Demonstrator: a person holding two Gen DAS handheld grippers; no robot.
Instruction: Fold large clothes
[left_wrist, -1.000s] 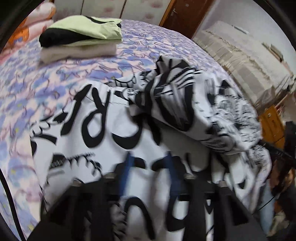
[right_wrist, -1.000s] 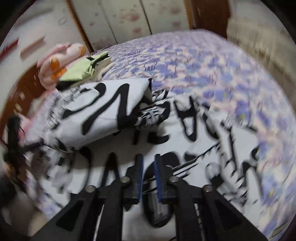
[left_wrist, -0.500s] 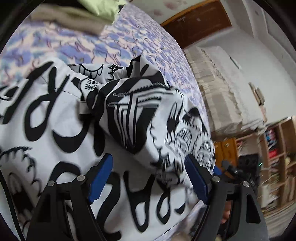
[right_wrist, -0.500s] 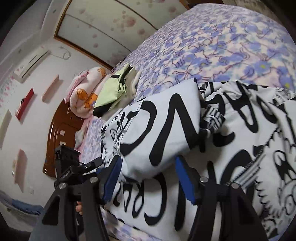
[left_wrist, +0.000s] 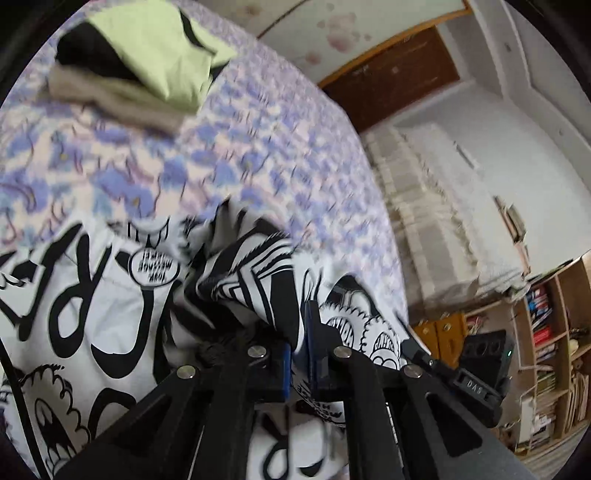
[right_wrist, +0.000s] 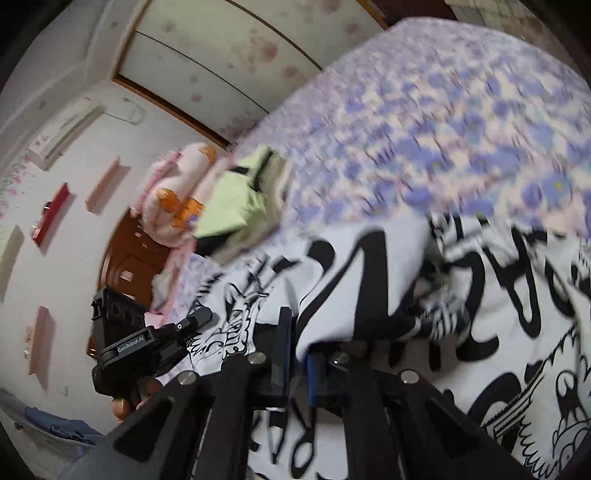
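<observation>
While pinched, shirt (left_wrist: 110, 325) fold between left claw (left_wrist: 300, 354) pads.

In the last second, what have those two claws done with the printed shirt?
Both jaws have just been closing: the left gripper and right gripper each pinched a fold of the black-and-white printed shirt and lifted it. The folded clothes pile stayed put.

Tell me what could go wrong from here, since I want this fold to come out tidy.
1. Both the left gripper and the right gripper have just closed on bunched folds of the white garment with black graffiti print; extra layers may be caught, so creases could get folded in.
2. Only a thin fold sits between each pair of pads, so the cloth might slip out when lifted.
3. A wide swing forward could disturb the stack of folded light green, black and beige clothes on the purple floral bedspread.
</observation>
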